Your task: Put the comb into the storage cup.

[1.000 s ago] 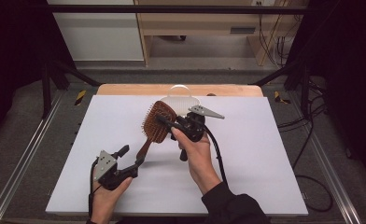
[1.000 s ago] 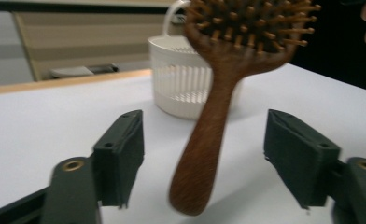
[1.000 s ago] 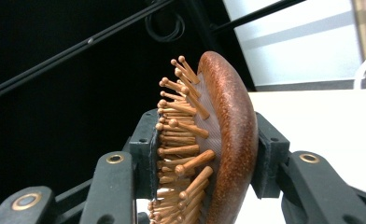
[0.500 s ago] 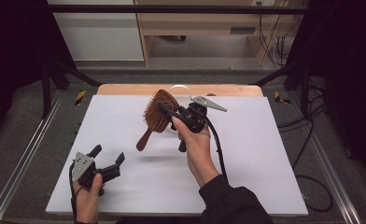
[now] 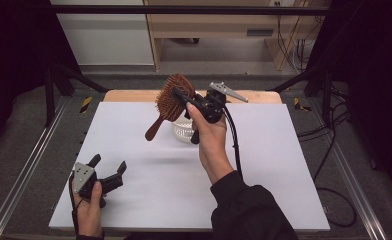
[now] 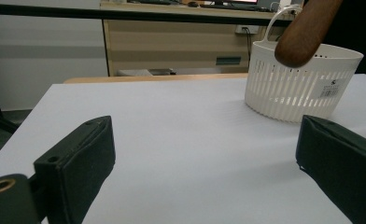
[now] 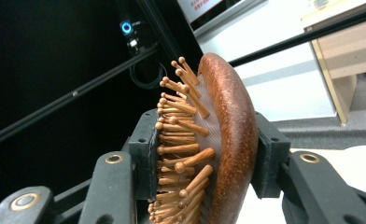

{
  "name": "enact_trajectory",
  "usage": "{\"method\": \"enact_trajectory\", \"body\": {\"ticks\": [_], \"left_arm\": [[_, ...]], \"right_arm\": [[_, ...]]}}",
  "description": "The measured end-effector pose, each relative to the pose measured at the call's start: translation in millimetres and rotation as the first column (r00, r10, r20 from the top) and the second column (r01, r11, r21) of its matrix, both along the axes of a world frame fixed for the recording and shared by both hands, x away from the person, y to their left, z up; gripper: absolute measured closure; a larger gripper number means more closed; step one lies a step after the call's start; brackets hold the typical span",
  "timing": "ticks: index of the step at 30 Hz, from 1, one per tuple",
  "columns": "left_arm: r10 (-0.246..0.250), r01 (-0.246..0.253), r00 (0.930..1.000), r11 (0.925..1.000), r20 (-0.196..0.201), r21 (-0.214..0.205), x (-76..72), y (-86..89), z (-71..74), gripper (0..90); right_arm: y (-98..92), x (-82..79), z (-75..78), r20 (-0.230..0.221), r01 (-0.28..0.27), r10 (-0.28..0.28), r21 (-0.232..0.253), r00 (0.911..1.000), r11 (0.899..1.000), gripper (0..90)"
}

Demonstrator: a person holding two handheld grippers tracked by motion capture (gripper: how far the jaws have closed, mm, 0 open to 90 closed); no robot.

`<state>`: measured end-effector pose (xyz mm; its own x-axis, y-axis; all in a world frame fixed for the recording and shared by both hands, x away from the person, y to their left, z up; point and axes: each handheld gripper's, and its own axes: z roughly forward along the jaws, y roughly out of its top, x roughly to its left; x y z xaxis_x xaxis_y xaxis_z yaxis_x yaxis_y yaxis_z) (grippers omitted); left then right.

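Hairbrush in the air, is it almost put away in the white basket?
Done: the hairbrush is off the table, clamped by its head in the right hand-held gripper. In hand: it hangs over the white basket. Probably left: lowering it in. The left hand-held gripper waits open.

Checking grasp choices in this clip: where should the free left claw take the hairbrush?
By the bare wooden handle, from below-left. The right claw clamps the hairbrush head across bristles and back; the handle slants down toward the open left claw, above the white basket.
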<state>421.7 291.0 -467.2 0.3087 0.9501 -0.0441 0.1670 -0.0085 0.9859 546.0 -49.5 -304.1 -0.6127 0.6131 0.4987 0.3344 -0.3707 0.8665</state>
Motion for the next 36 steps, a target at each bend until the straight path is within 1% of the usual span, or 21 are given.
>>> {"method": "enact_trajectory", "body": {"ticks": [5,10,13,17,23,27,33,36], "left_arm": [[0.001,-0.001,0.9999,0.9996,0.011,0.028,0.4,-1.7,-0.4,4.7],[-0.004,0.004,1.0000,0.9997,0.007,0.023,1.0,-2.6,-1.3,4.7],[-0.008,0.008,1.0000,0.9996,0.006,0.028,1.7,-3.2,-2.1,4.6],[-0.006,0.006,1.0000,0.9997,0.004,0.023,2.2,-2.9,-2.7,4.5],[-0.008,0.008,1.0000,0.9997,0.002,0.022,2.2,-2.8,-3.5,4.5],[-0.010,0.010,0.9999,0.9996,0.001,0.025,2.6,-3.0,-3.7,4.5],[-0.012,0.011,0.9999,0.9993,0.007,0.035,2.6,-3.3,-3.2,4.6],[-0.010,0.010,0.9999,0.9995,0.007,0.031,2.2,-2.9,-3.2,4.6]], "right_arm": [[-4.9,5.4,6.1,0.004,0.017,-0.017,0.025,0.9998,1.000,52.9],[-13.3,13.2,12.5,0.012,0.057,-0.057,0.042,0.9983,0.998,52.8],[-18.7,15.7,16.0,0.018,0.076,-0.077,0.044,0.9969,0.996,52.9],[-24.3,18.1,17.5,0.023,0.093,-0.094,0.031,0.9953,0.995,52.8],[-32.3,23.3,17.0,0.016,0.119,-0.119,0.042,0.9927,0.992,52.8],[-37.1,25.5,17.1,0.022,0.136,-0.137,0.042,0.9904,0.990,52.9],[-43.5,25.5,18.7,0.033,0.153,-0.154,0.046,0.9875,0.987,52.9],[-45.5,24.8,19.4,0.042,0.158,-0.160,0.040,0.9862,0.987,52.9]]}}
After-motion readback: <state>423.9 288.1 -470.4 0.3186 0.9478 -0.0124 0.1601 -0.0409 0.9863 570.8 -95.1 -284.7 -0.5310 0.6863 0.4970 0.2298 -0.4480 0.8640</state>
